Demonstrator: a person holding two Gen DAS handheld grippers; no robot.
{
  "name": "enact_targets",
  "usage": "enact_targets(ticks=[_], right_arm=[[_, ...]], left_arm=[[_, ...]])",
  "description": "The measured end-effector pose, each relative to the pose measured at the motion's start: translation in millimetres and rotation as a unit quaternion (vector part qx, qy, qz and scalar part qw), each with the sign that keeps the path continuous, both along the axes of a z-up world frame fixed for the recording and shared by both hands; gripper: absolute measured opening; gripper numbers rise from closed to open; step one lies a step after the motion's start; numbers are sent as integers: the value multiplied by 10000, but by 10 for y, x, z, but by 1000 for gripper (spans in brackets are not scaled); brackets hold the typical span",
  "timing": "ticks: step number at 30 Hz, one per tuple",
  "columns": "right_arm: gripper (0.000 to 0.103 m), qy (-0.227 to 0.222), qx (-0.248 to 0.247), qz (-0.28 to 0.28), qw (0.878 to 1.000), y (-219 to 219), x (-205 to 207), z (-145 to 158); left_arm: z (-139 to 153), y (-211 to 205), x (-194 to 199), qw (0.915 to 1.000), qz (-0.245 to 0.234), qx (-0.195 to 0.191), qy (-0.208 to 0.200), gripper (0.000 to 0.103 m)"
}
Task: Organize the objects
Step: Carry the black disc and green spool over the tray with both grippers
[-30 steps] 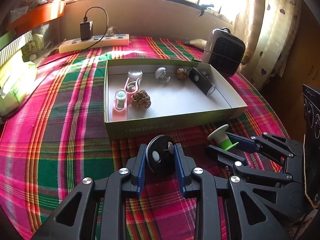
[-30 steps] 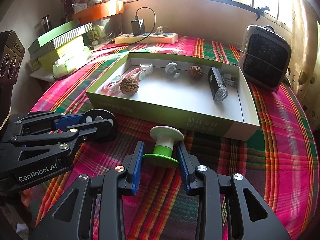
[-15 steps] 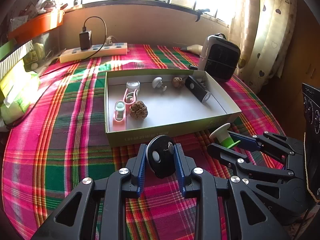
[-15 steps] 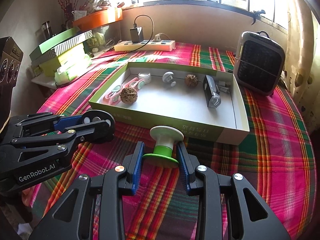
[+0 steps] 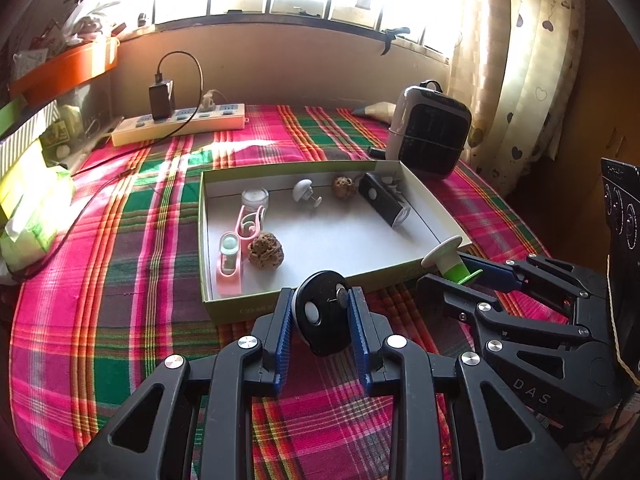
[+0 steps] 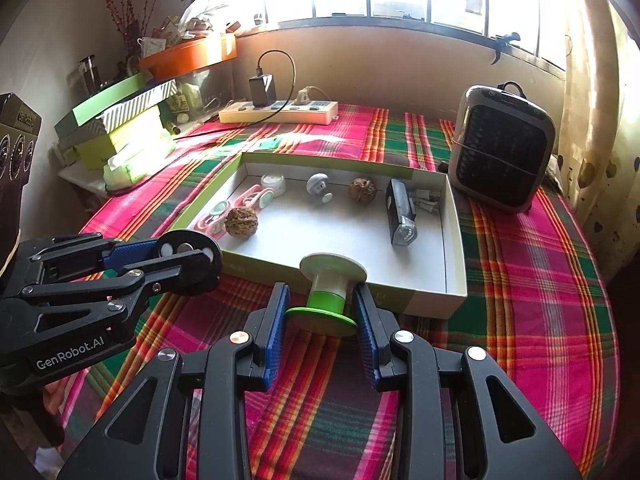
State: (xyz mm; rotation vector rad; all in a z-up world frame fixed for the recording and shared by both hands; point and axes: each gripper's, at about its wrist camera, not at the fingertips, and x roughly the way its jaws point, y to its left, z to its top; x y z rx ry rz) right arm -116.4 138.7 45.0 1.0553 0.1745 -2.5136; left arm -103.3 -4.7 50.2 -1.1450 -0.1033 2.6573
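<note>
Bench [image 5: 100, 280] covered in a pink, green and red plaid cloth; all else is carried on it.

Shallow rectangular cardboard box with green outer walls and white inside [image 5: 416, 276] [image 6: 454, 240] is seen open-topped, directly ahead of both pairs of fingers, its near wall just beyond the fingertips. Its long axis runs across the view, left to right.

Left gripper [image 5: 321, 316] [image 6: 160, 264]: closed on a black round disc-shaped gadget with small white buttons [image 5: 324, 314] [image 6: 188, 258], which is held clear of the cloth between the blue ribbed fingers [image 5: 282, 332]. In the left wrist view the disc overlaps the box's near wall, toward its middle.

Right gripper [image 6: 322, 308] [image 5: 452, 268]: closed on a green and white plastic spool [image 6: 326, 292] [image 5: 450, 258], gripped at the green base flange, white cap upward and tilted slightly toward the box. It is held at the near right corner of the box.

Already lodged in the box, ahead of the fingers: a black oblong bicycle-type lamp [image 6: 400, 216] to the right, lying lengthwise front to back; pink plastic clips [image 5: 236, 248] to the left; two brown wrinkled walnuts [image 5: 266, 250] [image 5: 343, 187]; a small white mushroom-shaped knob [image 5: 304, 192]; a small clear round jar [image 5: 255, 199].

Judgement: both held pieces are poised for deposit. The bare white floor lies straight ahead, between walnut and lamp. Neither hand is clearly nearer; a short forward carry over the near wall is called for.
</note>
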Motion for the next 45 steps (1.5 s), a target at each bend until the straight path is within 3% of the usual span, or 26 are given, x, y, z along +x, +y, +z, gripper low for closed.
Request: enact_targets(ticks=[17,45], right_arm=[[34,-64,72,154,9998,-18,-456,15],[34,-418,270,601,9970,-191,-1101,-204]], left_arm=[[-26,74,-346,9999,-115,-47,-15,25],[-284,133,-701,9992,-156,-179,-318,25]])
